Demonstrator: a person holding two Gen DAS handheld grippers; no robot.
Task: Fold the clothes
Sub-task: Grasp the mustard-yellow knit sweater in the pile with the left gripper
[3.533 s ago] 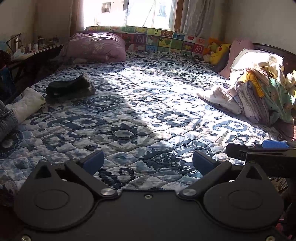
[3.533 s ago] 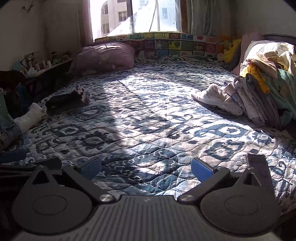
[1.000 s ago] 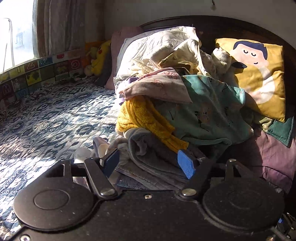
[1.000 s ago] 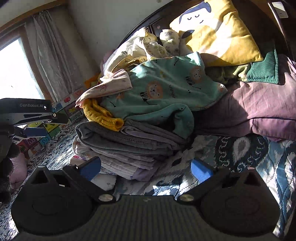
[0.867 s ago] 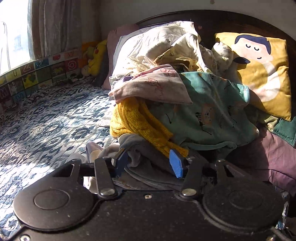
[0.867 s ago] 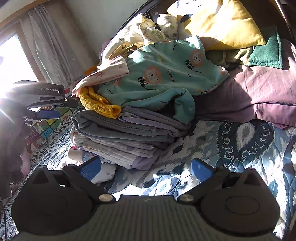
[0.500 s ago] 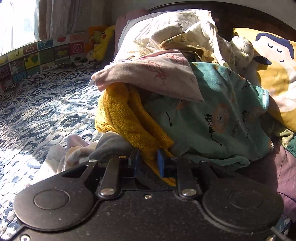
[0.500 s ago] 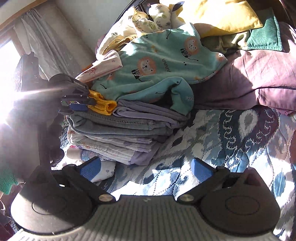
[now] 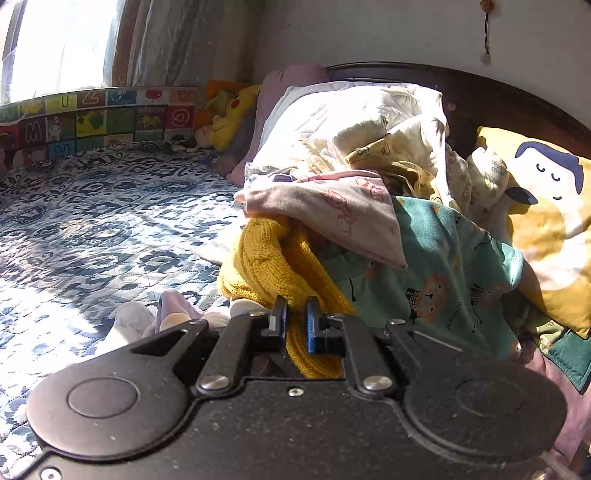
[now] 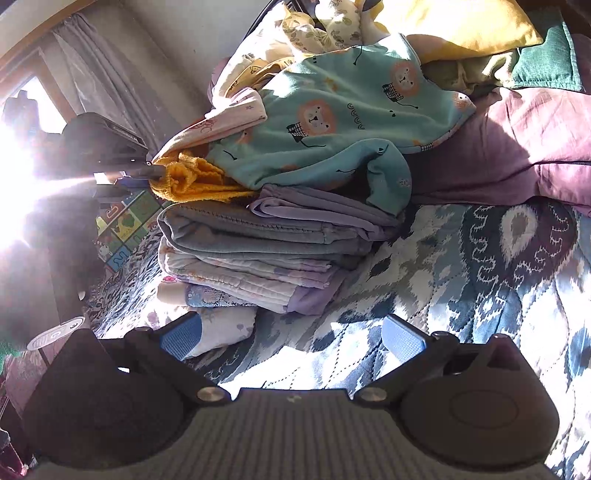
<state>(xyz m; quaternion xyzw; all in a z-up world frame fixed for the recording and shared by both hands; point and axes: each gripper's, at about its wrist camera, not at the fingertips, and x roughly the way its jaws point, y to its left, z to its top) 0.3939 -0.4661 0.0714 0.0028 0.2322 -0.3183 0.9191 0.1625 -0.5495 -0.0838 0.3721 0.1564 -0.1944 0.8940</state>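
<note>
Left gripper [image 9: 295, 321]: clamped on the knit [image 9: 269, 262] — pile [image 10: 258, 240] straight ahead.
Right gripper [image 10: 291, 338]: fingers apart, empty — low beside the pile, farther off.

Bedroom: bed [image 9: 110, 221] with blue-and-white patterned quilt, dark curved wooden headboard [image 9: 517, 99] against a pale wall [image 9: 369, 33]. Bright window [image 9: 55, 48] at left with grey curtain [image 9: 173, 44], strong sun patches across the quilt; colourful alphabet-tile bumper [image 9: 92, 122] runs under the window. Yellow plush toy [image 9: 236, 114] in the corner, yellow cartoon-face pillow [image 9: 546, 221] by the headboard, purple pillow [image 10: 517, 147] beside it.
</note>
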